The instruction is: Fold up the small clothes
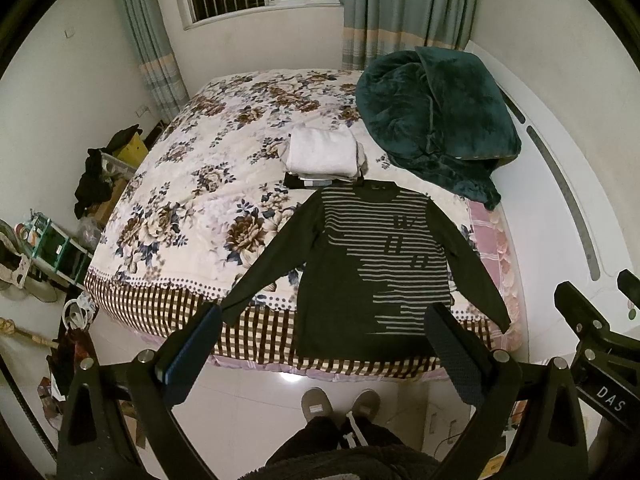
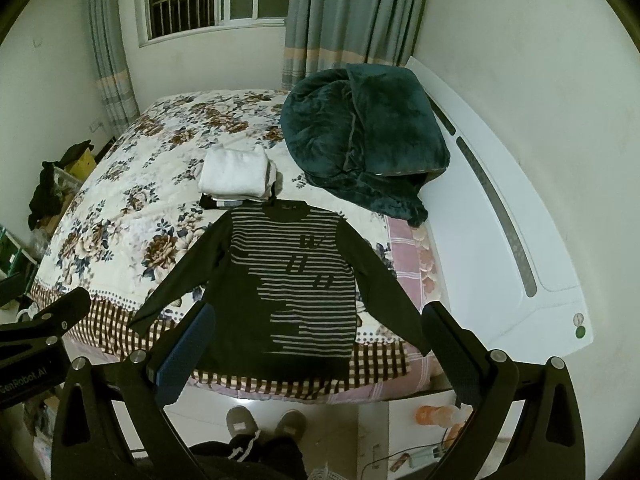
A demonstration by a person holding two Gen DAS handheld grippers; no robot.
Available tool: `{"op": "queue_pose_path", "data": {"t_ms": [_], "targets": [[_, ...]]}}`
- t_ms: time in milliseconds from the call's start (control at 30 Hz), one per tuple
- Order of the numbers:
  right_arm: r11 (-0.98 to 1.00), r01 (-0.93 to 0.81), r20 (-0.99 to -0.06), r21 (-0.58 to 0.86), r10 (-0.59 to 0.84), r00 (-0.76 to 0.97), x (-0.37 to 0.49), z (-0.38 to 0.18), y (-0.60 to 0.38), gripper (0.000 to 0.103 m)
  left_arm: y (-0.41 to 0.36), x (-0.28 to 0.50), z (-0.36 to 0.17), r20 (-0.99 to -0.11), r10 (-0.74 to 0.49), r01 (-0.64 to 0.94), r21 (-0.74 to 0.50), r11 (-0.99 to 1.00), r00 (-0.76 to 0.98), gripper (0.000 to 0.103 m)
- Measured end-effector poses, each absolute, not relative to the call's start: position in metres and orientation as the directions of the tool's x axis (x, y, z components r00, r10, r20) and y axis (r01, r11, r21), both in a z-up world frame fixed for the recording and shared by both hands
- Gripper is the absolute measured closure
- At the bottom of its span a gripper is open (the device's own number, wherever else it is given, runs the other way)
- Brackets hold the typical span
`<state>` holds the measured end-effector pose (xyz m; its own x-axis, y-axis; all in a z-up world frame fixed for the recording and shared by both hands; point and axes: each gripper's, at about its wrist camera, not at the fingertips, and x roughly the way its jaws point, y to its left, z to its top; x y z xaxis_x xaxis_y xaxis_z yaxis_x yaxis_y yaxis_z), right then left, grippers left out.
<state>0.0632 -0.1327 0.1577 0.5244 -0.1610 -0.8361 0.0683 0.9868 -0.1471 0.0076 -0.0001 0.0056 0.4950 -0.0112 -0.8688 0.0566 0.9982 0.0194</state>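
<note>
A dark long-sleeved sweater with grey stripes (image 1: pixel 372 264) lies spread flat, front up, on the near edge of the bed, sleeves angled outward; it also shows in the right wrist view (image 2: pixel 296 284). Behind its collar sits a stack of folded clothes, a white one on top (image 1: pixel 324 156) (image 2: pixel 236 174). My left gripper (image 1: pixel 324 320) is open and empty, held above the floor in front of the bed. My right gripper (image 2: pixel 320 318) is open and empty, also in front of the bed, above the sweater's hem.
A floral quilt (image 1: pixel 208 184) covers the bed. A dark green plush blanket (image 1: pixel 436 120) is heaped at the back right. A white headboard (image 2: pixel 500 216) runs along the right. Clutter and shelves (image 1: pixel 60 240) stand at the left. The person's slippers (image 1: pixel 340 404) are on the tiled floor.
</note>
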Motion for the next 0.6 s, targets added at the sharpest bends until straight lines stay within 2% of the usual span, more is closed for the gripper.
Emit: {"op": "queue_pose_path", "data": {"t_ms": [600], "targets": [[0.987, 0.065, -0.834, -0.149, -0.161, 0.528, 0.069, 0.178, -0.122, 0.0, -0.007, 0.008, 0.012, -0.866, -0.02, 0.054, 0.008, 0.999, 0.5, 0.0]]}}
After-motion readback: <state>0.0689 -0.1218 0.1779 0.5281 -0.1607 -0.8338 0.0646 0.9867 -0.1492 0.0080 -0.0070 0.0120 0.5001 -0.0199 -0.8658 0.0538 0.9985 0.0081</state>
